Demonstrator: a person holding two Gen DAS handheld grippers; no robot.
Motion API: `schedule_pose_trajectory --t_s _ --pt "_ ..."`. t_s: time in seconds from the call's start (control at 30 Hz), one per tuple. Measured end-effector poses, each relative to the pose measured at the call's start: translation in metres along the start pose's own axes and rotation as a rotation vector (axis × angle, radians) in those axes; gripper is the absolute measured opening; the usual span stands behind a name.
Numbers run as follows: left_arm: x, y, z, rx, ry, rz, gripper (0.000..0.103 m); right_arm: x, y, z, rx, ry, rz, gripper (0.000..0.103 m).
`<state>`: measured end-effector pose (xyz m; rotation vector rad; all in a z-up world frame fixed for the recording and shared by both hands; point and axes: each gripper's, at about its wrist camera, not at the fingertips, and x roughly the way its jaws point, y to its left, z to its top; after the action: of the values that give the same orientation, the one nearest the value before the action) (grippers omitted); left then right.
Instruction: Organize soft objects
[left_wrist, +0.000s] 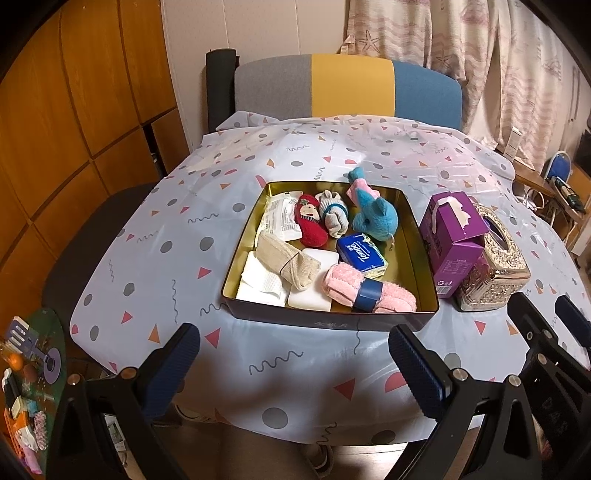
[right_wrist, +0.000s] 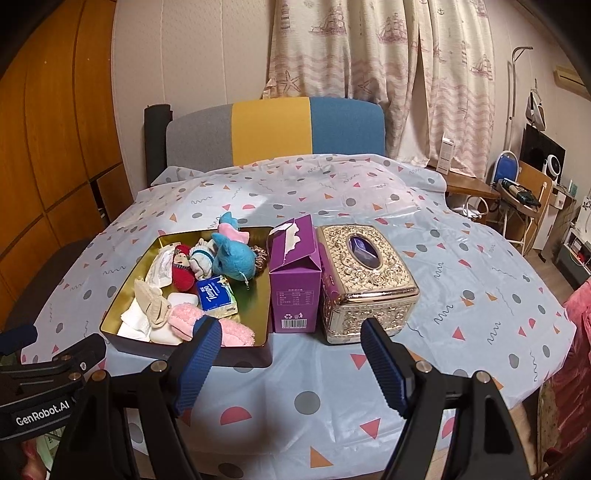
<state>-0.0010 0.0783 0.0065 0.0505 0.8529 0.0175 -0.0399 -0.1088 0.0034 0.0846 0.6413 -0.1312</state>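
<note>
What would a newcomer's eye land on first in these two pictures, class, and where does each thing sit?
Probably the gold-lined tin mid-table, crammed with soft things: a blue plush toy leaning over its far rim and a pink rolled towel at its near edge. Right of the tin stand a torn-open purple carton and an ornate gold tissue box. Both grippers, left and right, hover open in front.
</note>
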Motion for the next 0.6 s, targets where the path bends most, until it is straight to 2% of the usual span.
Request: schedule_pose_trajectory --t_s 0.6 --pt "0.0005 -0.0019 -0.0021 0.002 0.006 -0.009 0.103 0.0040 0.0015 0.0023 0.005 0.012 0.004 0.079"
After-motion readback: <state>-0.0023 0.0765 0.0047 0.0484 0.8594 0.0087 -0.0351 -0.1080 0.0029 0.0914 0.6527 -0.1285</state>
